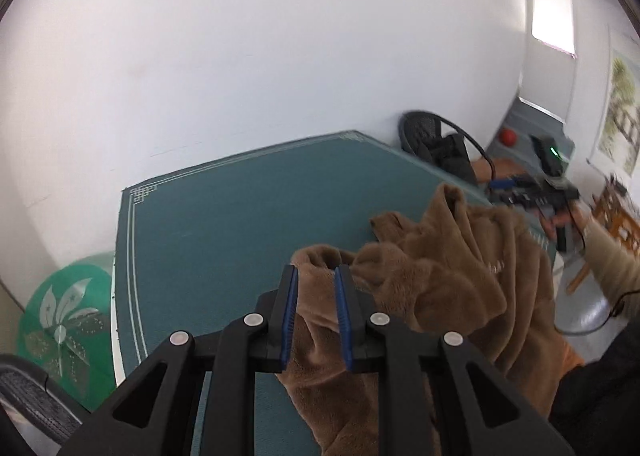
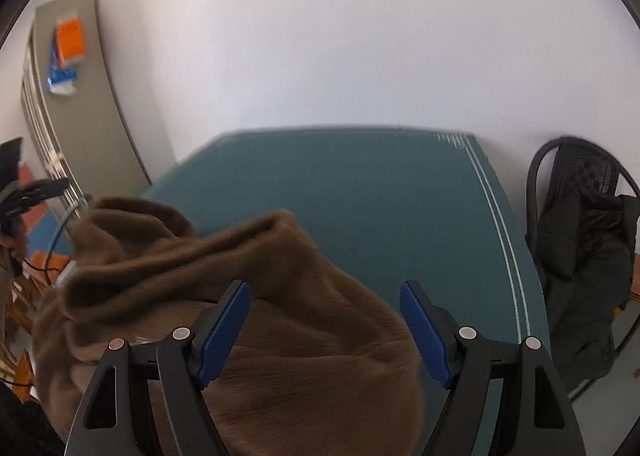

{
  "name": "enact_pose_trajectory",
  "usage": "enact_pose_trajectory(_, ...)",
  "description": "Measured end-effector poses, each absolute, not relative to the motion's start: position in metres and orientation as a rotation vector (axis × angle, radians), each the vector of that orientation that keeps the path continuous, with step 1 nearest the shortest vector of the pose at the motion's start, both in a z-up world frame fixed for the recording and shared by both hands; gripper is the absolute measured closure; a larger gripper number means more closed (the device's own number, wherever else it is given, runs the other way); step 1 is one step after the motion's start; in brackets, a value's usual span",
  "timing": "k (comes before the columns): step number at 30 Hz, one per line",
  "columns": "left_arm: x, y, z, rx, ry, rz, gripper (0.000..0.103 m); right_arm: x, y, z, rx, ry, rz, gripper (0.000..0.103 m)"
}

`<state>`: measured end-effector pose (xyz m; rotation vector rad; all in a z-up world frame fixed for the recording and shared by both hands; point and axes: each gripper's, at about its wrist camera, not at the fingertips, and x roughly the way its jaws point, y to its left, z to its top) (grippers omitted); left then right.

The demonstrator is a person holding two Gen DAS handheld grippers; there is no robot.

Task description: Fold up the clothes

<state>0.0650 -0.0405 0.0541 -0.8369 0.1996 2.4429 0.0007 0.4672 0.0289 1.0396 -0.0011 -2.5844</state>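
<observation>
The brown fleece garment [image 1: 440,288] is filling the lower right of the left wrist view, bunching up over the teal table mat [image 1: 240,224]. The left gripper [image 1: 316,280] is sitting at the bottom centre of the frame with its jaws drawn narrow, pinching a fold of the fleece between the blue pads [image 1: 291,316]; cloth is hanging below the fingers and trailing off to the right. At the right edge, a hand [image 1: 560,220] is holding the other gripper beyond the garment's far side. A black mesh chair [image 1: 424,136] is standing behind the table.

In the right wrist view, the garment [image 2: 256,296] is heaping in the lower left and centre of the frame, on the teal mat [image 2: 400,196]. The right gripper [image 2: 324,288] is standing wide, its pads well apart. The left pad [image 2: 224,332] is lying against the fleece, while the right pad [image 2: 424,332] is hanging clear over the mat, so nothing is being clamped. A black jacket [image 2: 584,264] is draping over the chair at the right edge.
</observation>
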Motion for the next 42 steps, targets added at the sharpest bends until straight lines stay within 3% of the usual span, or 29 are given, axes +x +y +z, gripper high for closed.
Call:
enact_pose_trajectory(2,0.061,-0.016,0.046,-0.835,0.274,2.417,0.077,-0.010,0.466,0.025,1.068,0.009,-2.530,0.024)
enact_pose_trajectory(6,0.066,0.021,0.042,-0.776,0.474,2.346,0.028,-0.018,0.457,0.021,1.085,0.051,-2.488,0.024)
enact_pose_trajectory(8,0.070,0.036,0.045,-0.727,0.585,2.313,0.022,-0.019,0.452,0.020,1.095,0.041,-2.477,0.024)
enact_pose_trajectory(14,0.068,0.085,0.032,-0.717,0.880,2.100,0.022,-0.013,0.444,0.016,1.109,0.038,-2.448,0.024)
enact_pose_trajectory(17,0.049,0.106,0.016,-0.809,0.928,2.030,0.022,-0.012,0.447,0.015,1.113,0.023,-2.447,0.024)
enact_pose_trajectory(19,0.035,0.119,0.006,-0.873,0.948,1.986,0.024,-0.012,0.450,0.015,1.111,0.001,-2.448,0.024)
enact_pose_trajectory(21,0.017,0.121,0.005,-0.946,0.850,2.006,0.060,-0.011,0.452,0.014,1.109,-0.015,-2.454,0.024)
enact_pose_trajectory(23,0.001,0.119,0.007,-1.002,0.732,2.040,0.078,-0.008,0.455,0.012,1.108,-0.029,-2.462,0.024)
enact_pose_trajectory(24,-0.004,0.114,0.011,-1.011,0.660,2.062,0.081,-0.007,0.458,0.012,1.109,-0.034,-2.467,0.024)
enact_pose_trajectory(30,-0.017,0.059,0.046,-0.955,0.206,2.205,0.085,0.001,0.476,0.013,1.116,-0.057,-2.489,0.024)
enact_pose_trajectory(34,-0.015,0.034,0.060,-0.880,0.016,2.246,0.085,-0.007,0.476,0.015,1.121,-0.050,-2.475,0.024)
enact_pose_trajectory(42,-0.006,0.014,0.071,-0.801,-0.081,2.274,0.085,-0.059,0.426,-0.005,1.259,0.117,-2.210,0.024)
